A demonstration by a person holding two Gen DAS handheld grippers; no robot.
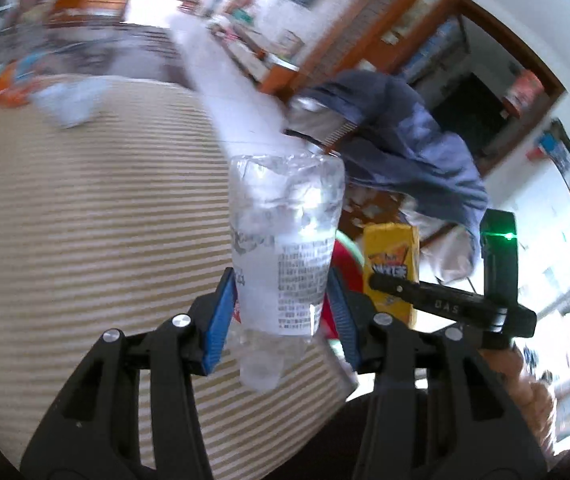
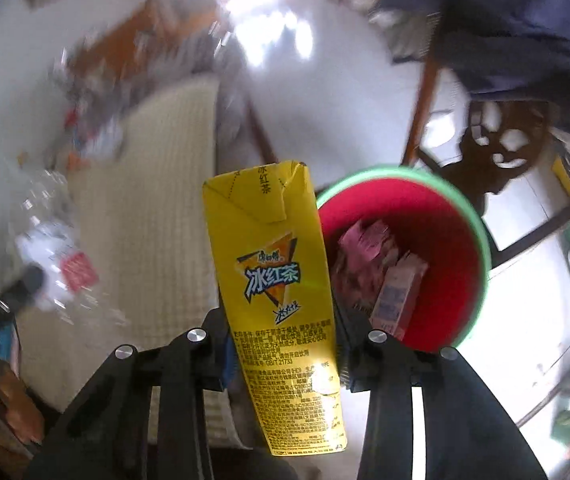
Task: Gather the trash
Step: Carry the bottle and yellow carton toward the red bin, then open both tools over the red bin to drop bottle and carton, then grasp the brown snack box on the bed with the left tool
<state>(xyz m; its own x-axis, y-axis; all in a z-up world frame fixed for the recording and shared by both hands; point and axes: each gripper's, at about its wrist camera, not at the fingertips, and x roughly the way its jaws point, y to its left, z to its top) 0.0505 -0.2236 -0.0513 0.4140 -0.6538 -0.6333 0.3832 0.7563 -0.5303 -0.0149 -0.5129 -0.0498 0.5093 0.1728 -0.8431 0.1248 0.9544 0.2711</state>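
My left gripper (image 1: 281, 312) is shut on a crumpled clear plastic bottle (image 1: 285, 240) with a white label, held above the striped table mat. My right gripper (image 2: 281, 344) is shut on a yellow iced-tea carton (image 2: 273, 292), held upright just left of a red bin with a green rim (image 2: 481, 240). The bin holds pink wrappers and a small carton (image 2: 397, 292). In the left wrist view the yellow carton (image 1: 393, 256) and the right gripper (image 1: 445, 300) show to the right of the bottle, with a sliver of the bin (image 1: 349, 256) behind. The bottle (image 2: 49, 248) shows blurred at the left of the right wrist view.
A beige striped mat (image 1: 85, 240) covers the table. A blue garment (image 1: 405, 140) hangs over a chair beside the bin. Crumpled white trash (image 1: 69, 100) and orange packaging (image 1: 1, 84) lie at the far side of the mat. Wooden shelves stand behind. Chair legs (image 2: 425, 92) stand near the bin.
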